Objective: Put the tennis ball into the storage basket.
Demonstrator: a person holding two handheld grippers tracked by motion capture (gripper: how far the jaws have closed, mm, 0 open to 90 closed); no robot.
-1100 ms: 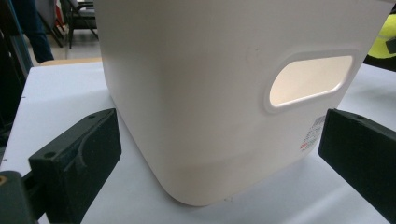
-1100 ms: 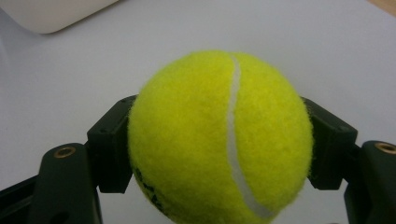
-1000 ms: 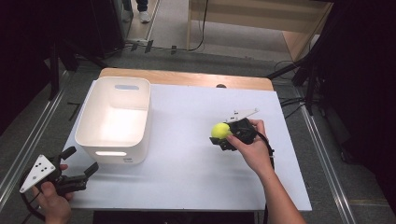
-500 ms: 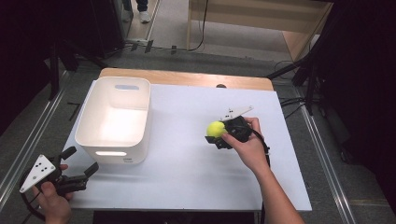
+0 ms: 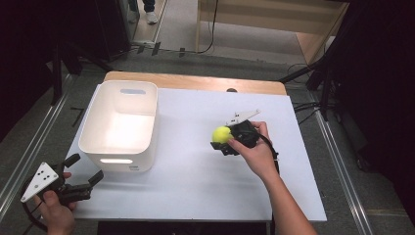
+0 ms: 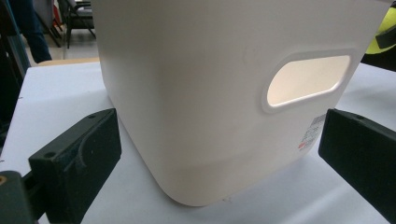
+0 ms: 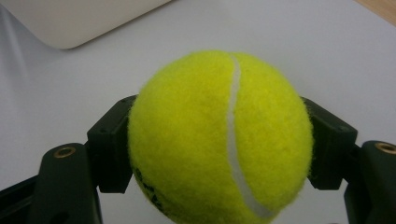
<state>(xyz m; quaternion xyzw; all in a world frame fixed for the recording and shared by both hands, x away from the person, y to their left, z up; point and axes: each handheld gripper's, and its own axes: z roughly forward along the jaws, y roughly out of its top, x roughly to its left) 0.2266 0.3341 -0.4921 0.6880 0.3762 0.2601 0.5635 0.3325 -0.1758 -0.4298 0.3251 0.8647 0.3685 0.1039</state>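
- Two hand-held black two-jaw grippers over a flat white table top [image 5: 195, 186], w/ a strip of pale wood along its far edge.
- Nearest, bottom-left of the high view: left gripper [image 5: 88, 171] in the person's left hand [image 5: 56, 210], at the table's near-left corner. Grey three-cornered plate w/ dots on top. Jaws stand wide apart, nothing between them.
- Left gripper view: its flat matte black pads [image 6: 88, 154] sit either side of the frame, pointing at the white plastic bin w/ rounded corners [image 6: 210, 102]. Pads are apart from the bin wall, not touching.
- Bin [image 5: 117, 147]: smooth, glossy, roughly square, open top. Oval handle cut-out in near wall, small label sticker low beside it. Stands on the table's left half, just beyond the left gripper.
- Right of centre: right gripper [image 5: 219, 139] in the person's right hand [image 5: 257, 152], pointing left toward the bin but well apart from it.
- Its jaws are clamped on a fuzzy yellow-green tennis ball [image 5: 221, 133], one pad on each side.
- Right gripper view: ball [image 7: 219, 135] is round, felt nap, curved white seam across it, dark print low on the left. Appears held clear of the table; bin corner farther off, top left.
- Beyond the table: grey floor, cables, wooden furniture.
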